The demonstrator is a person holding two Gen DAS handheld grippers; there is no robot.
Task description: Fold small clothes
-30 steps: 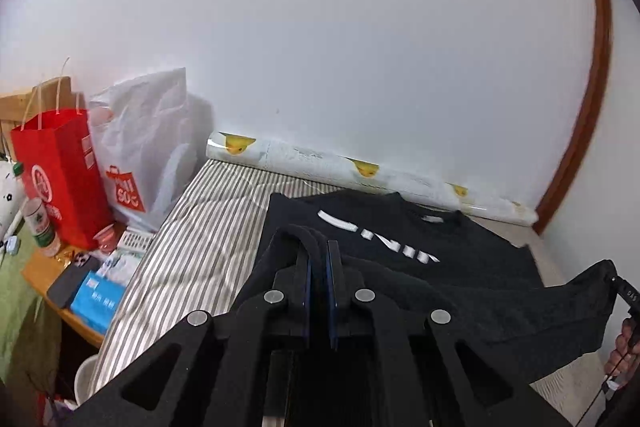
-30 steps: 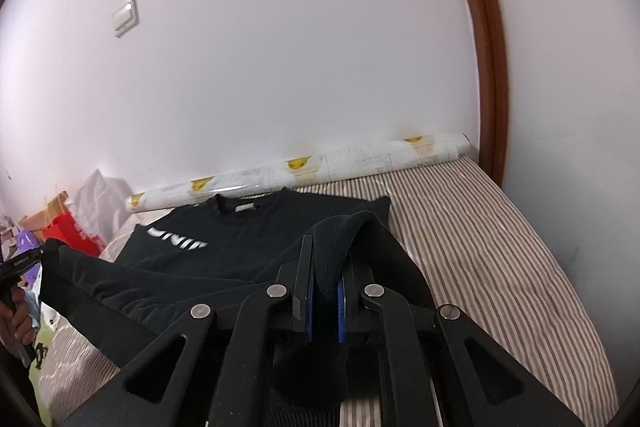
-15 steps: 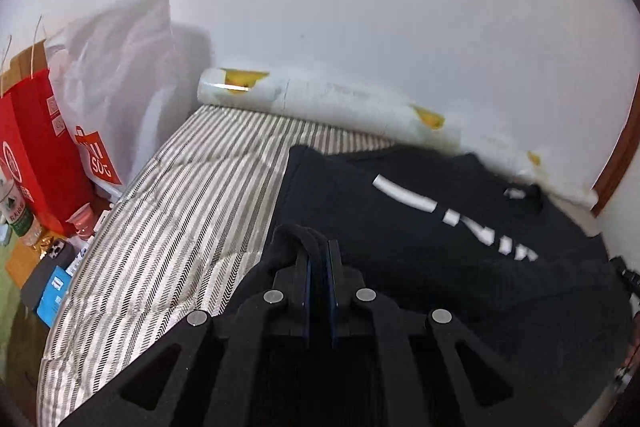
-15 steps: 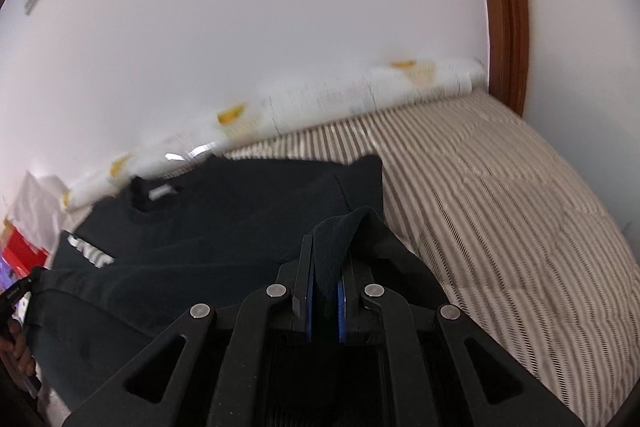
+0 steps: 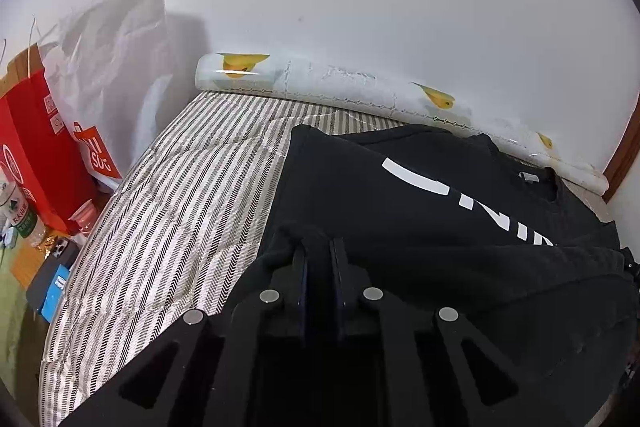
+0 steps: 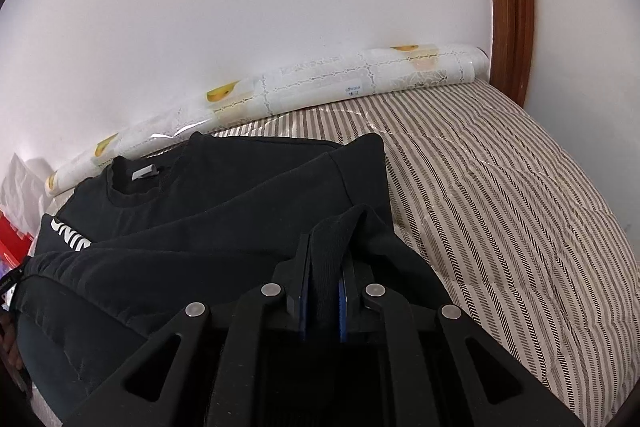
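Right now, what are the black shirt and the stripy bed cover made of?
The shirt looks like thick, soft knit cotton: matte, with a ribbed collar, though the fibre is a guess. The bed cover looks like quilted woven cloth with a slight sheen: stitched puffy lines and a herringbone weave show.

Both tools are built alike. The left claw (image 5: 320, 259) is matte black plastic with two angular arms, each with triangular cut-outs, and four round silver screw heads set in a shallow arc across the linkage. Its narrow fingers carry blue pads on their inner faces. The right claw (image 6: 325, 267) shows the same black frame, four silver screws and brighter blue pads (a slightly grainy finish).
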